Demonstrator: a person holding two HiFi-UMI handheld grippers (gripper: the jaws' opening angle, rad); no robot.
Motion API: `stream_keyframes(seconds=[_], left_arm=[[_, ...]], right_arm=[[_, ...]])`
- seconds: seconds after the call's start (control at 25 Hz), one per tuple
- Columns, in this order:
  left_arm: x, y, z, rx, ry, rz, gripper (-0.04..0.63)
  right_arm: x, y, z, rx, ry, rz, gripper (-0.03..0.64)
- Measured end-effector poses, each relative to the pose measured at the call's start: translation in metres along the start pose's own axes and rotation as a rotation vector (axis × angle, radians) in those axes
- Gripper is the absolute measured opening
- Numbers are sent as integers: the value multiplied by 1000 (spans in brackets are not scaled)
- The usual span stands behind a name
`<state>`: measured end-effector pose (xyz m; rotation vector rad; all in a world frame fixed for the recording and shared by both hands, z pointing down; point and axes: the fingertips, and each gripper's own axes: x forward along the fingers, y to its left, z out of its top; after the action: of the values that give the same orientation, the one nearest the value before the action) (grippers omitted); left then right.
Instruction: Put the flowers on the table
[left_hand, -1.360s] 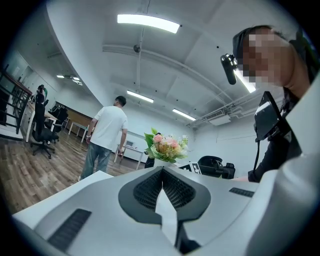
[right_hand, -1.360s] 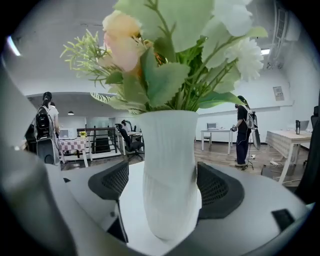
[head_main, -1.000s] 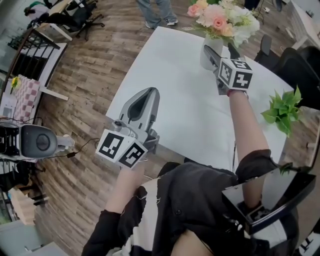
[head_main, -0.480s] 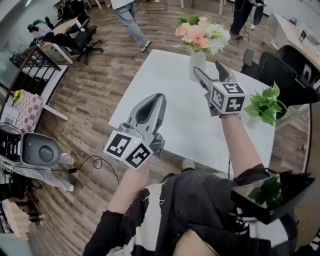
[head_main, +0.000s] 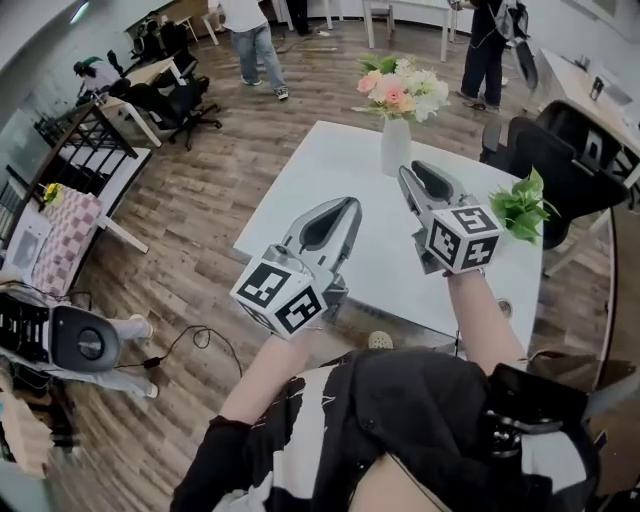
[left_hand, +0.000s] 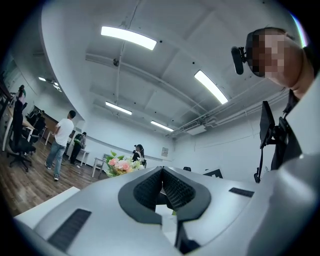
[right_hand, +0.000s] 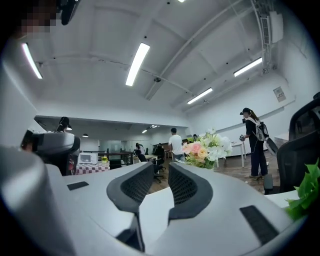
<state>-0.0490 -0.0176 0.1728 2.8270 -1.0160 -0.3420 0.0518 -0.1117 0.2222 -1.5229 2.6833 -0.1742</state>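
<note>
Cannot see the vase (head_main: 395, 146) in either gripper view, only the flowers (right_hand: 207, 148), their lower stems masked. Cannot tell what holds the green plant (head_main: 522, 205) at the table's (head_main: 330, 170) right edge. Loses part of that plant past the right gripper view's right border. Crops two bystanders (head_main: 250, 40) at the torso along the head view's top.

Flowers (head_main: 401, 84) on table (head_main: 310, 190), plant (head_main: 521, 206) right of them

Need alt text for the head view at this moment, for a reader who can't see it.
A vase of flowers, pink and white, stands on a white table, and neither gripper touches it. The right gripper hovers just short of the vase with its jaws closing on nothing, and the left gripper is shut and empty. A green plant shows at the table's right.
</note>
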Motion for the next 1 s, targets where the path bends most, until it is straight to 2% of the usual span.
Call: stream_keyframes(seconds=[0.12, 0.44, 0.84, 1.0], left_arm=[[-5, -8, 7, 8, -14, 1, 14], [-22, -26, 4, -2, -17, 10, 14], [-32, -47, -14, -4, 3, 23, 14], [-28, -45, -15, -14, 11, 40, 14]], right_arm=[[-14, 9, -5, 11, 13, 10, 58], [-38, 27, -33, -18, 136, 10, 23], [-70, 29, -48, 13, 149, 6, 17], [-70, 24, -48, -14, 160, 10, 17]])
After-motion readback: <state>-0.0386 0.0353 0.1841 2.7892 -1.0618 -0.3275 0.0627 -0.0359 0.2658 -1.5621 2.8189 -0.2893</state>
